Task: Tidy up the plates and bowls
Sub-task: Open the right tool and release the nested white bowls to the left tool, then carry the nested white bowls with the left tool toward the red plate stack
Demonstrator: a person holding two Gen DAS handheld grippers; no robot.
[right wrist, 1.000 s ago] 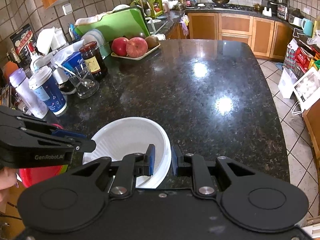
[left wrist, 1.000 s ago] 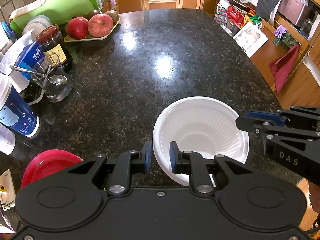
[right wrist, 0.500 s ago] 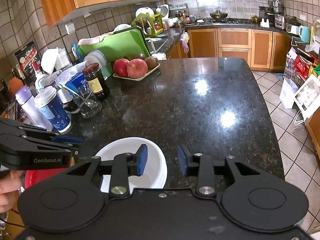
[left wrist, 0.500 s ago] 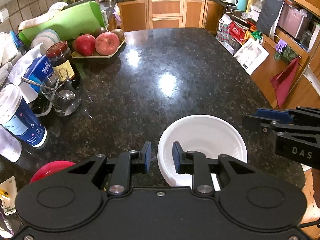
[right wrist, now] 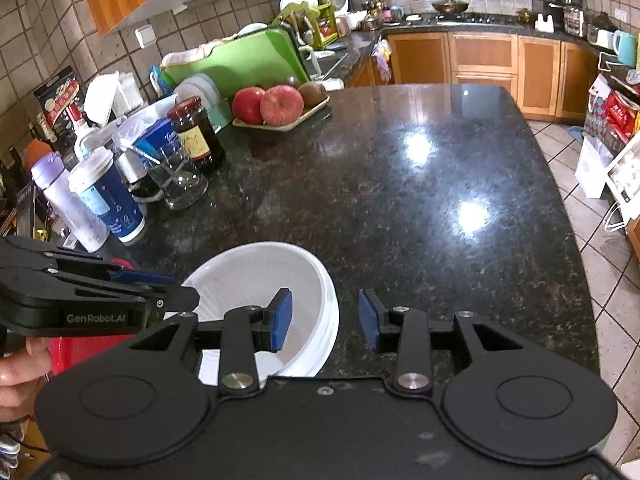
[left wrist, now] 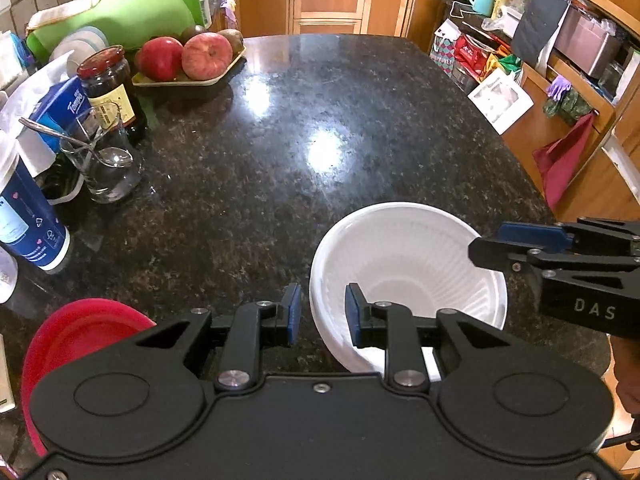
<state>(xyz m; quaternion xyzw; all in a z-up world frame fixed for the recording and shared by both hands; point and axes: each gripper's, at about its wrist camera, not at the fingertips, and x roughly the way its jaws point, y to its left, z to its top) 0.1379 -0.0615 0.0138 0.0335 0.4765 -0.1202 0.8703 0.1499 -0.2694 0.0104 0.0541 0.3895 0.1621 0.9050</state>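
Both of your grippers now straddle the rim of the white bowl [left wrist: 404,268], which sits on the desk close to its near edge. A second ago the right gripper [right wrist: 325,316] had its fingers nearly together beside that rim; since then you have spread them wide, and one blue pad hangs inside the bowl while the other hangs outside over the dark stone, gripping nothing. Your left gripper [left wrist: 319,312] has opened only a little in the same time and stands partly open, its pads either side of the bowl's left rim without visibly pinching it. The bowl has barely shifted on the desk. I read this as a release or a re-grip, not a carry: the bowl is free, and closing either gripper on the rim would take it. The red plate [left wrist: 76,344] waits at the near left corner of the desk, apart from the bowl.
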